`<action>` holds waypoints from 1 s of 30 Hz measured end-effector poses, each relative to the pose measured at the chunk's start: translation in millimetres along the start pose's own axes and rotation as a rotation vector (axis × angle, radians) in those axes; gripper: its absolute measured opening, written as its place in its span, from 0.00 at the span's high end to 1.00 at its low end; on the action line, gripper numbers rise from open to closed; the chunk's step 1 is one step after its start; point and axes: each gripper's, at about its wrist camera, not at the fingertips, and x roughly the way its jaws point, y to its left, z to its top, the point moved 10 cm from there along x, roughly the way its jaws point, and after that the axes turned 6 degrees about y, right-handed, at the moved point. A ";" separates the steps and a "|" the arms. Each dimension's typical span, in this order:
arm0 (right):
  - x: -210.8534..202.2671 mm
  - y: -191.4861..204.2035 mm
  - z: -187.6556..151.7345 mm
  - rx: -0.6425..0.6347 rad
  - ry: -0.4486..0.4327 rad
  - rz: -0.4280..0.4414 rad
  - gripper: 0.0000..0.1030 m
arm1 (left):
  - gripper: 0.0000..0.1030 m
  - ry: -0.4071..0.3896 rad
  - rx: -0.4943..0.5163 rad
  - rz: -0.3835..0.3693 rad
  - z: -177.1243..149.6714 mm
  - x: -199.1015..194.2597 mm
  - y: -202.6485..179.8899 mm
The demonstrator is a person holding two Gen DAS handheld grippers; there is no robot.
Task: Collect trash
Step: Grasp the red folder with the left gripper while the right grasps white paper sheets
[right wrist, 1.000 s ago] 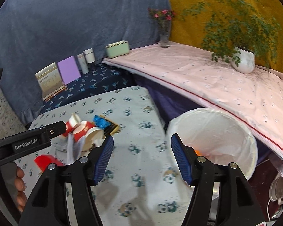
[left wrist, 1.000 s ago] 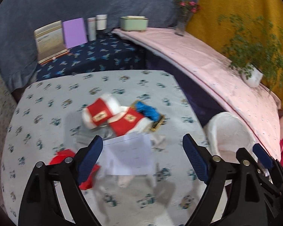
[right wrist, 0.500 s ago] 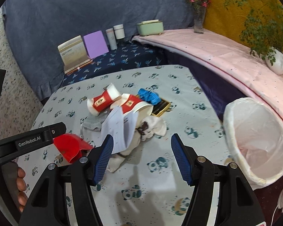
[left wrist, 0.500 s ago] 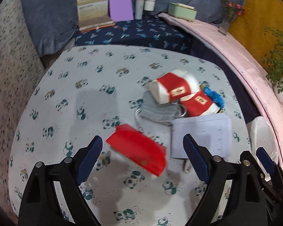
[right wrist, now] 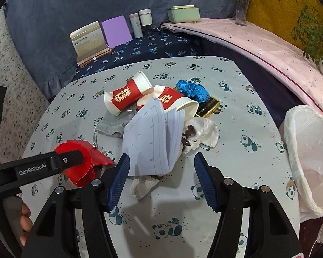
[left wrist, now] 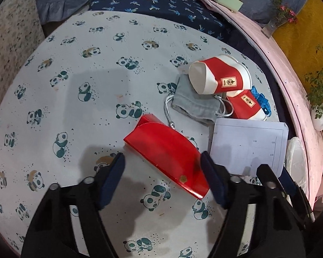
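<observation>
Red envelope now between the narrowed left tongs.

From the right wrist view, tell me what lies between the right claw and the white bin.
Only bare panda-print tablecloth separates the right claw from the white bin; the right wrist view shows it.

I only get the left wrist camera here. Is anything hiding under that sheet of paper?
Observer: Yes, a crumpled white napkin with a brown stain lies under the paper.
Operator: Where's the right gripper?
Observer: The right gripper is open, aimed at the paper's near end.
Operator: And the bin?
Observer: The lined bin stands off the table's right side, its mouth open.
</observation>
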 end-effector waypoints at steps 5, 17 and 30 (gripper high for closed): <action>5.3 7.7 -0.2 -0.014 0.016 0.023 0.68 | 0.65 -0.005 0.027 -0.025 0.5 -4.8 -6.1; -32.5 11.9 15.6 -0.020 -0.073 0.050 0.94 | 0.89 -0.074 0.126 -0.067 3.0 -38.4 -35.8; -111.3 -39.1 43.3 0.048 -0.250 0.009 0.95 | 0.94 -0.156 0.297 -0.134 -3.7 -82.6 -117.6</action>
